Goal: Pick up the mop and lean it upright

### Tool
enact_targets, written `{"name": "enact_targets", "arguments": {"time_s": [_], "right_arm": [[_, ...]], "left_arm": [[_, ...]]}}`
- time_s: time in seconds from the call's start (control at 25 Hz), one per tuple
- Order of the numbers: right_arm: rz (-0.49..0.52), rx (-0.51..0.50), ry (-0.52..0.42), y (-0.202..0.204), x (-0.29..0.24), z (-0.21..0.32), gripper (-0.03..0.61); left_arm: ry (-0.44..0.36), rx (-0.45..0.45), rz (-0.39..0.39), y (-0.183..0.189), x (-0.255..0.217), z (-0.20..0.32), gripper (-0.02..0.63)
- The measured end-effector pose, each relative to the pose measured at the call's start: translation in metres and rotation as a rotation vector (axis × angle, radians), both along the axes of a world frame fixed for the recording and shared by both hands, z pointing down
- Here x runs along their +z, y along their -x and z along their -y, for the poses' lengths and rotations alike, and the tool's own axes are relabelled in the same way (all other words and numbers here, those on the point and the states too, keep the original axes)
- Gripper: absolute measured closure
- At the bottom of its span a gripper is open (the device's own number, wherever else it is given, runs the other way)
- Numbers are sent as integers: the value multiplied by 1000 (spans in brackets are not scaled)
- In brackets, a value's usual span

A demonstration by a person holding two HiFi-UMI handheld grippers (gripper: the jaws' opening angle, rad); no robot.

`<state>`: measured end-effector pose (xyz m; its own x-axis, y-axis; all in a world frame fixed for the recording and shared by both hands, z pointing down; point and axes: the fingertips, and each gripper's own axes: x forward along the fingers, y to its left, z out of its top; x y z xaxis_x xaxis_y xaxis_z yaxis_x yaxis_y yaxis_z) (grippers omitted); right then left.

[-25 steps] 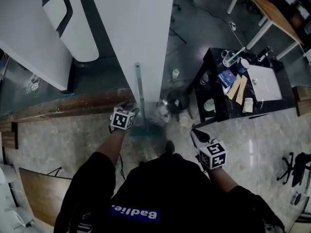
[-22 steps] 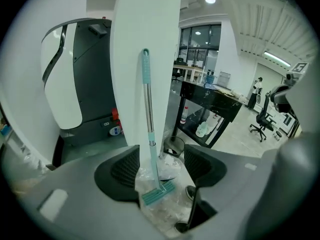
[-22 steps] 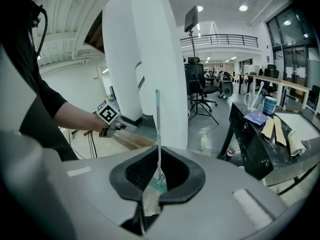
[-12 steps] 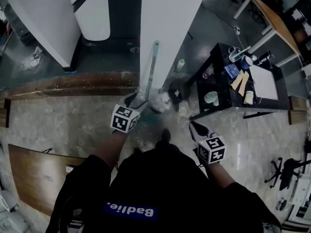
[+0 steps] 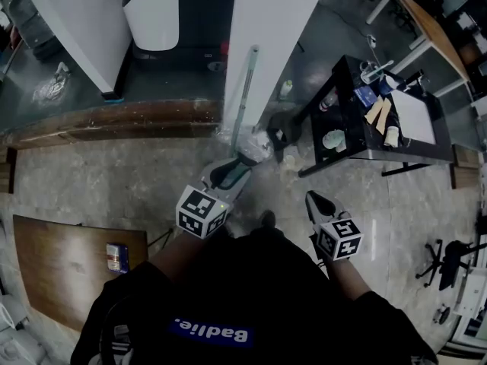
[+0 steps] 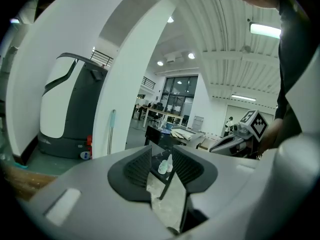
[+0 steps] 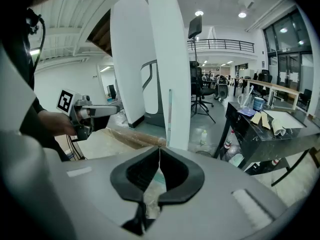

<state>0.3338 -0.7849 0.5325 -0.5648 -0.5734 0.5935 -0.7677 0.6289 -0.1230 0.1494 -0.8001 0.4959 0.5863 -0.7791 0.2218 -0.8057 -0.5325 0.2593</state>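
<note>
Clearly upright already: mop (image 5: 245, 90), handle leaning on the white pillar (image 5: 266, 44) at twelve o'clock in the head view. Shows again as a thin pale pole at nine o'clock in the left gripper view and at twelve o'clock in the right gripper view. Foot hard to make out: a pale clump and a teal patch on the floor, partly covered by the left gripper (image 5: 234, 167), and cut off by the gripper bodies in both gripper views.

Left gripper: sits at six o'clock from the handle and grips nothing. Jaws apart, have just been closing, with only floor and a table leg visible through the gap.

Right gripper (image 5: 313, 200): hangs at four o'clock from the mop, well apart from it. Jaw tips together, nothing clamped between them.

Black table (image 5: 365, 152) at two o'clock, cluttered, its small items too dim to name. Lower part of the head view blocked by the person's dark top.
</note>
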Motion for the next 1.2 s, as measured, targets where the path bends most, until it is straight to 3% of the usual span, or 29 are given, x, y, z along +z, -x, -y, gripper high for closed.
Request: {"name": "enact_targets", "arguments": {"time_s": [0.36, 0.72, 1.0, 1.2], "right_arm": [[71, -60, -11, -23, -1, -24, 572], [206, -191, -2, -76, -13, -73, 575], [322, -298, 63, -98, -16, -113, 575], [349, -307, 64, -101, -21, -140, 577]], "left_arm": [[-43, 2, 22, -41, -24, -66, 593], [-21, -120, 30, -115, -48, -119, 594], [-23, -141, 20, -169, -61, -155, 594], [-50, -136, 8, -178, -71, -179, 594]]}}
